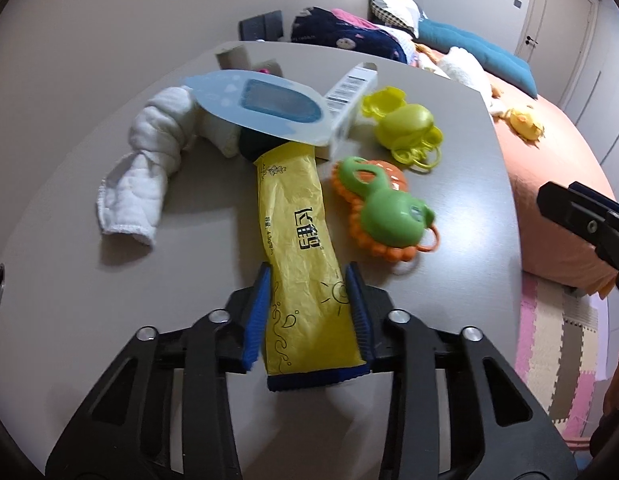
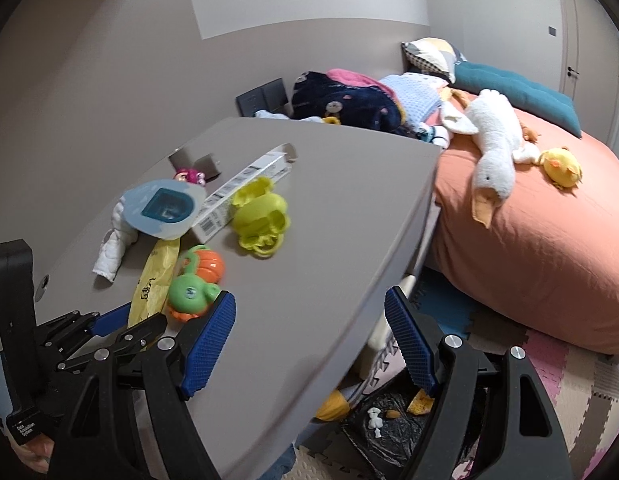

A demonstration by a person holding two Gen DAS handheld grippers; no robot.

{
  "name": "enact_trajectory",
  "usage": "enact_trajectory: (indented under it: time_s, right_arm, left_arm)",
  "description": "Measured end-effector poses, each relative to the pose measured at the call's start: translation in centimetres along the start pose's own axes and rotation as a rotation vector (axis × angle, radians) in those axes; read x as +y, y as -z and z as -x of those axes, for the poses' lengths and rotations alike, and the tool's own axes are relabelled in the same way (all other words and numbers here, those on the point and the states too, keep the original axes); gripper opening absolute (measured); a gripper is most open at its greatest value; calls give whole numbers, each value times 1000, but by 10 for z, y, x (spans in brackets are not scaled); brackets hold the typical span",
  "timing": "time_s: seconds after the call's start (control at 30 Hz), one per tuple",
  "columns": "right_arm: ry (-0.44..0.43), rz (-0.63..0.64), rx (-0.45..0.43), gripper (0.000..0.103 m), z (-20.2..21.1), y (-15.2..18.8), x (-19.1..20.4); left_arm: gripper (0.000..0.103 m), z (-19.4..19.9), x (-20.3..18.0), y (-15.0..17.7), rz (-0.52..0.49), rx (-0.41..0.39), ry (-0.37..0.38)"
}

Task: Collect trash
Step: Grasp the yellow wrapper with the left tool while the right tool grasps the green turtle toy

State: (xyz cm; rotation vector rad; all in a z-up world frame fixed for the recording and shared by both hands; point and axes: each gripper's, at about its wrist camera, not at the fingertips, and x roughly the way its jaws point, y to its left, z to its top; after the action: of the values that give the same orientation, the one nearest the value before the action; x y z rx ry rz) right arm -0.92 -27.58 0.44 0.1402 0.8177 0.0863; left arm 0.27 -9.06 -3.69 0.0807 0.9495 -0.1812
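A yellow wrapper [image 1: 297, 248] with a blue end lies lengthwise on the grey table [image 1: 449, 200]. My left gripper [image 1: 311, 280] has its blue pads on both sides of the wrapper's near end, closed in on it. The wrapper's far end lies under a blue blister-pack card [image 1: 261, 104] and beside a white barcode box [image 1: 345, 100]. My right gripper [image 2: 309, 312] is open and empty, above the table's near right edge. The wrapper [image 2: 155, 276] and my left gripper [image 2: 109, 328] also show in the right wrist view. A black trash bag [image 2: 393, 424] holding scraps sits on the floor below.
A rolled white cloth [image 1: 149, 160], a green-and-orange rattle [image 1: 385, 208] and a yellow-green toy [image 1: 405, 124] lie on the table. A bed with an orange sheet [image 2: 529, 240], a plush goose [image 2: 489, 152] and pillows stands to the right. Foam mats [image 1: 557, 344] cover the floor.
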Motion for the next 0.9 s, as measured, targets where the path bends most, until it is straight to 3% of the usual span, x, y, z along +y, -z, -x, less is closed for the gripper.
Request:
enact_trajectory:
  time_s: [0.1, 0.4, 0.7, 0.9]
  right_arm:
    - [-28, 14, 15, 78, -9, -1, 13]
    - [-109, 58, 58, 78, -37, -5, 53]
    - [-107, 77, 98, 77, -66, -11, 74]
    - [-78, 110, 127, 63, -79, -7, 81]
  left_arm:
    - [19, 5, 8, 1, 14, -12, -8]
    - [18, 17, 27, -1, 19, -33, -14]
    - [18, 11, 35, -4, 35, -10, -19]
    - [18, 8, 40, -3, 51, 0, -20]
